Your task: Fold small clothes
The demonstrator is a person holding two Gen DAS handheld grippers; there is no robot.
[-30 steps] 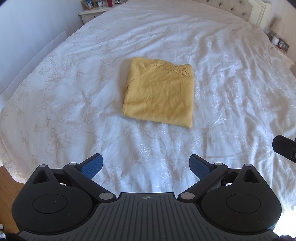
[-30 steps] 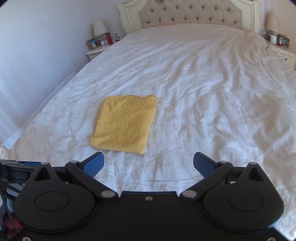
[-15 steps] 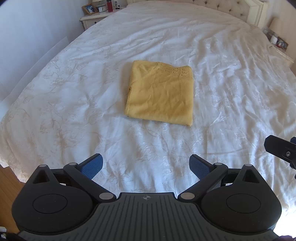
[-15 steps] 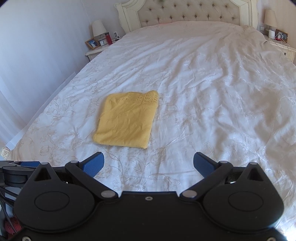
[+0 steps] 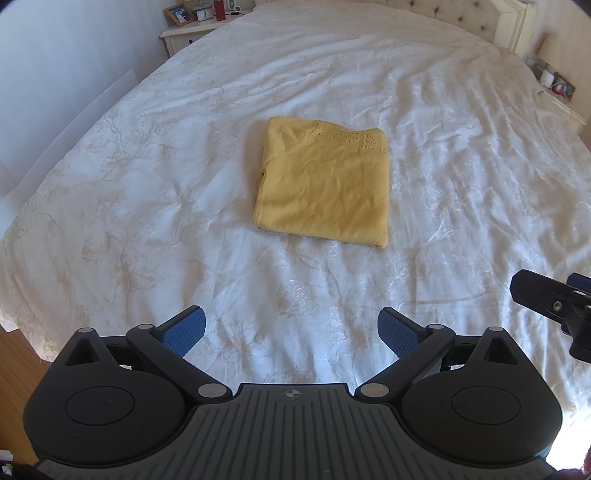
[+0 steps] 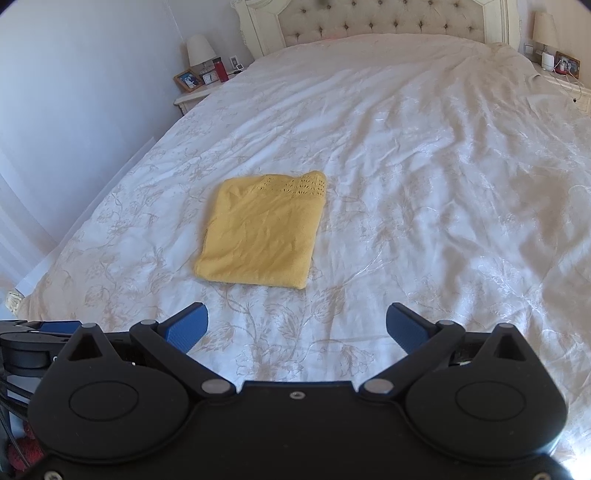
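Observation:
A yellow knitted garment (image 5: 325, 184) lies folded into a flat rectangle on the white bedspread (image 5: 147, 184), its lace trim along the far edge. The right wrist view shows the same yellow garment (image 6: 262, 230) left of centre. My left gripper (image 5: 291, 332) hovers open over the bed's near end, well short of the garment, with nothing between its blue pads. My right gripper (image 6: 297, 326) is open too and holds nothing. At the right edge of the left wrist view the right gripper (image 5: 554, 306) appears from the side.
A bedside table (image 6: 195, 96) with a lamp, photo frame, clock and red bottle stands at the far left. A tufted headboard (image 6: 384, 18) closes the far end. Another nightstand (image 6: 565, 77) sits far right. Wooden floor (image 5: 18, 354) shows below the bed's near-left edge.
Both grippers have drawn back and tilted slightly, so the garment sits a little farther up in view. The right gripper shows more at the left view's right edge. The garment stays still.

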